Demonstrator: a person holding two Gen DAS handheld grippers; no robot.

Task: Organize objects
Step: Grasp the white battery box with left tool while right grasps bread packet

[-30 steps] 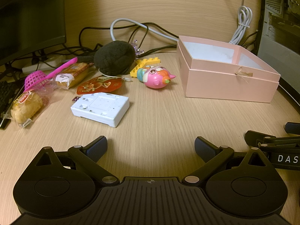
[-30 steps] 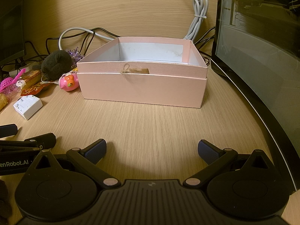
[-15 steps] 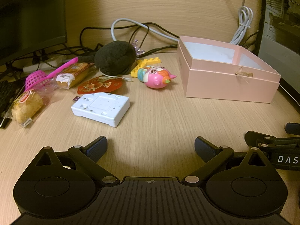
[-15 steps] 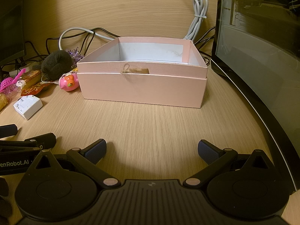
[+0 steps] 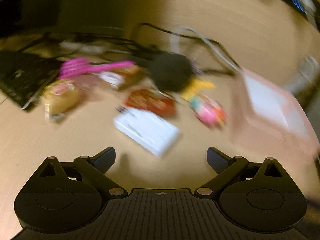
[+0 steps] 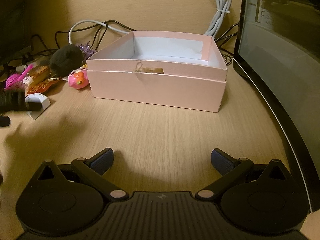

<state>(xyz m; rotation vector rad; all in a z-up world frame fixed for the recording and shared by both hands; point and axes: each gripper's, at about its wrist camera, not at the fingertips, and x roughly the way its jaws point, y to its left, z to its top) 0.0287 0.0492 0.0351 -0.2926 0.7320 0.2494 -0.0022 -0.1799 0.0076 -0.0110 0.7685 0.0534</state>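
An open pink box (image 6: 158,86) stands on the wooden desk, empty inside; it also shows blurred in the left wrist view (image 5: 276,108). Left of it lie a pink toy (image 5: 210,112), a white plastic device (image 5: 148,130), a red packet (image 5: 152,102), a black plush (image 5: 170,74), a yellow brick (image 5: 198,88), a magenta scoop (image 5: 80,68) and wrapped bread (image 5: 60,98). My left gripper (image 5: 161,158) is open and empty, just short of the white device. My right gripper (image 6: 162,160) is open and empty, in front of the box.
A monitor (image 6: 280,60) stands at the right edge of the desk. Cables (image 6: 90,26) run along the back wall. A black keyboard (image 5: 22,80) lies at the far left. The left gripper (image 6: 18,102) shows at the left of the right wrist view.
My left gripper has swung fast forward and to the left toward the pile of objects, so its view is blurred. The right gripper has barely moved.
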